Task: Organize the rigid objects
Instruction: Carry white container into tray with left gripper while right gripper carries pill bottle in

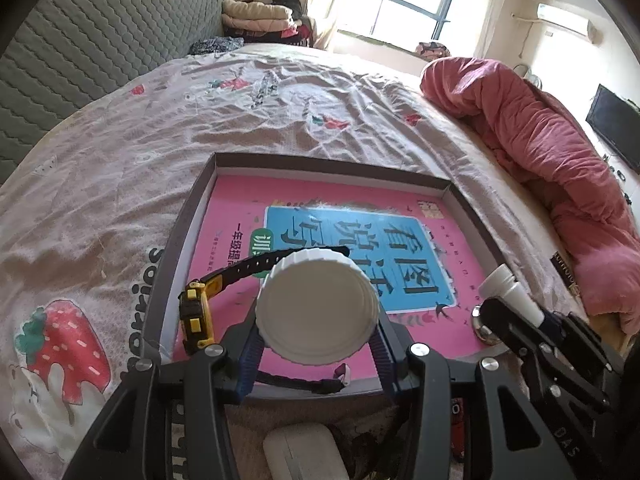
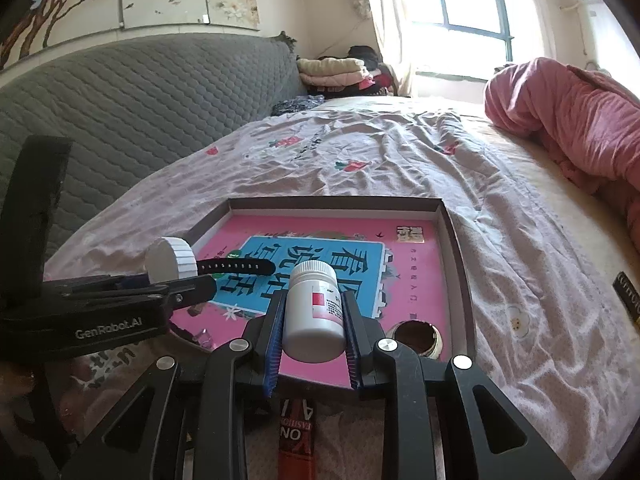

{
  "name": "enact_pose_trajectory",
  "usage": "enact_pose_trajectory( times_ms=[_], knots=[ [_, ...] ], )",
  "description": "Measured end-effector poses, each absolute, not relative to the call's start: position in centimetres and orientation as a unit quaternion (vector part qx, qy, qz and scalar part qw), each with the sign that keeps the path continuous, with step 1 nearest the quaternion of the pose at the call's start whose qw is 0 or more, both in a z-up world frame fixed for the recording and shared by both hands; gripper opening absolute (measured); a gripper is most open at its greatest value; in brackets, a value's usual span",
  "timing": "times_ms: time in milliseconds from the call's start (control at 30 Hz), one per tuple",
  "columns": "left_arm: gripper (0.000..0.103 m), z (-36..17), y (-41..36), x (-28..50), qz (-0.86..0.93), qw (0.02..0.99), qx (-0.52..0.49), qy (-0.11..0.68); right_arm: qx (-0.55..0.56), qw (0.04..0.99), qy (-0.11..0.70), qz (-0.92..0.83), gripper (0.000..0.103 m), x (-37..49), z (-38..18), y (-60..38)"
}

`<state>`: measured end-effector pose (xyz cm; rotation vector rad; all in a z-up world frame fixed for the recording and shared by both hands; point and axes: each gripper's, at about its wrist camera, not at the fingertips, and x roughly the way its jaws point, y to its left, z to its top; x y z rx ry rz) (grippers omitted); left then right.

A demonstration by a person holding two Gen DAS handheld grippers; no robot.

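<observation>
Left wrist: jaws half-spread, clamped on a white ribbed lid (image 1: pixel 317 307), held over the shallow box (image 1: pixel 456 194), above the yellow tape measure (image 1: pixel 196 314) and watch strap (image 1: pixel 280 260). Lid looks light, stiff; ribs give purchase.

Right wrist: jaws nearly closed, pinching a white pill bottle (image 2: pixel 314 314) mid-body above the box's near edge. Smooth plastic, likely slippery; the label band seems the best hold.

Black plastic left claw (image 1: pixel 318 354) & right claw (image 2: pixel 314 350), blue ribbed pads (image 2: pixel 274 354), silver screws, white "GenRobot.AI" txt
</observation>
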<state>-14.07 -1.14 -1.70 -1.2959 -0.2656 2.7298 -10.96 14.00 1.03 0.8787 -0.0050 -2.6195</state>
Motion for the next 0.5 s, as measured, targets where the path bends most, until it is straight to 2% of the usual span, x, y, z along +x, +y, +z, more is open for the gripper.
enact_pose_trajectory(
  times_ms=[500],
  knots=[
    [0.048,-3.6,-0.8,-15.0,0.884,0.063,-0.456,-0.078,0.319,0.177,0.011,-0.931,0.027,-12.0,0.3,13.8]
  ],
)
